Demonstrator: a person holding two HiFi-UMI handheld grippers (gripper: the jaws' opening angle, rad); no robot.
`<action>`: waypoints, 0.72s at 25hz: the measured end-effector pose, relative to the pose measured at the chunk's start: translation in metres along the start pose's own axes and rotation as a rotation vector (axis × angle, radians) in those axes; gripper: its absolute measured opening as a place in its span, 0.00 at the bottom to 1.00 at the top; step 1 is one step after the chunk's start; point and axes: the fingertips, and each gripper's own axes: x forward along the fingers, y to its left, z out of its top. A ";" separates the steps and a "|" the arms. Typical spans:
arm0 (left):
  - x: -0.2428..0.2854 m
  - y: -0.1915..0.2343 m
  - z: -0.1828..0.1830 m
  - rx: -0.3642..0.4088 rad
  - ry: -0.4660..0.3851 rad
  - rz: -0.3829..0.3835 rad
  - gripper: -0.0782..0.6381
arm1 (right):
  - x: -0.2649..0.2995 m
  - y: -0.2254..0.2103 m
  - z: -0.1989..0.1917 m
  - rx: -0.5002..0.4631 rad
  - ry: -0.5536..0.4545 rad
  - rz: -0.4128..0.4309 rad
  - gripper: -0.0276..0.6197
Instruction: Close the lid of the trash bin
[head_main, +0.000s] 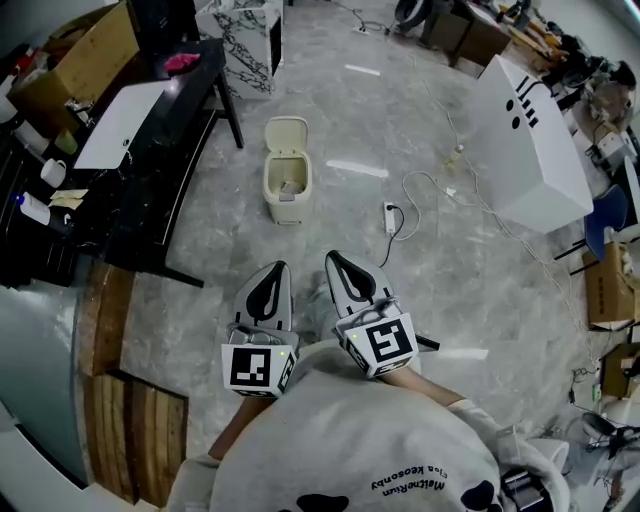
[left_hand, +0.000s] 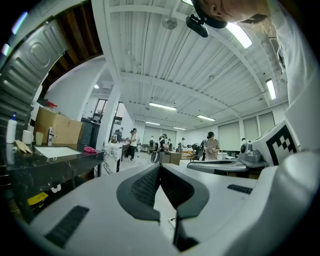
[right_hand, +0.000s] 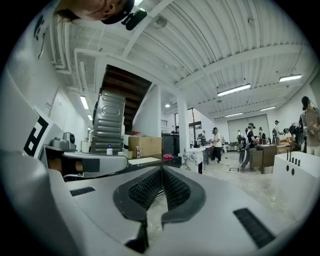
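I hold the left gripper and right gripper side by side, jaws of both pressed together on nothing. The trash bin stands well ahead on the floor near the black table, lid up.

head: steeply down | 2 gripper views: level, share black table

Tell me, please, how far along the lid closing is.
Done: nothing yet. The bin sits on the floor with its lid raised. In hand: nothing. The left gripper and right gripper are shut, empty and well short of the bin. Left: reach the bin and push the lid down.
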 end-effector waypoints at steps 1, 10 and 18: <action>0.001 0.003 0.000 -0.003 -0.001 0.005 0.14 | 0.004 -0.001 -0.001 -0.004 0.000 0.003 0.09; 0.050 0.041 0.000 -0.020 -0.015 0.051 0.14 | 0.067 -0.028 -0.003 0.011 0.008 0.045 0.09; 0.147 0.064 0.002 -0.061 -0.002 0.047 0.14 | 0.139 -0.099 -0.006 0.014 0.055 0.048 0.09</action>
